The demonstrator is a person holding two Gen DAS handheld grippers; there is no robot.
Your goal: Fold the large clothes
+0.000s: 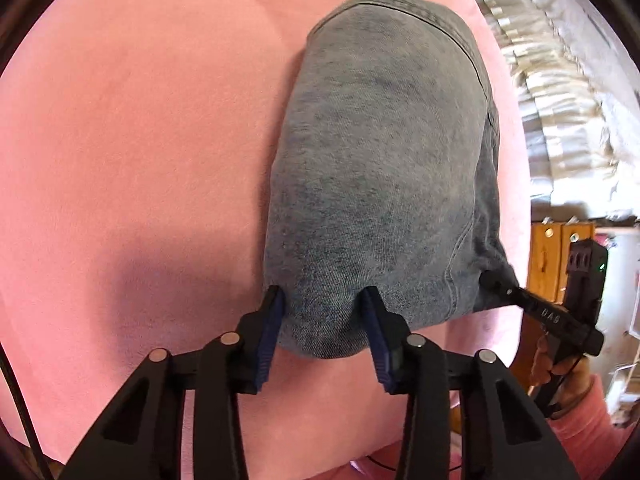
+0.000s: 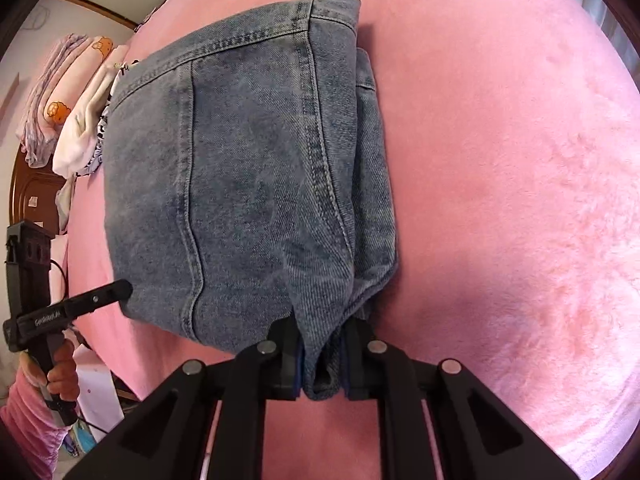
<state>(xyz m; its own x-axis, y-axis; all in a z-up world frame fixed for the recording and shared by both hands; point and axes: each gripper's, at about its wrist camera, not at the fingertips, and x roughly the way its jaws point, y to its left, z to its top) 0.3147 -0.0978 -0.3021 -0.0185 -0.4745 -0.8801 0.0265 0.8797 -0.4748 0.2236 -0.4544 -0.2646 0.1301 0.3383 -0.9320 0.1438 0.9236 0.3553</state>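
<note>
The jeans (image 2: 248,168) are faded blue denim, folded into a thick oblong stack of layers with pale stitched seams running along their length. They lie flat on the pink blanket (image 2: 500,160). The near end lifts slightly, one corner bunched into a narrow ridge, while the far end shows a hemmed edge.
</note>
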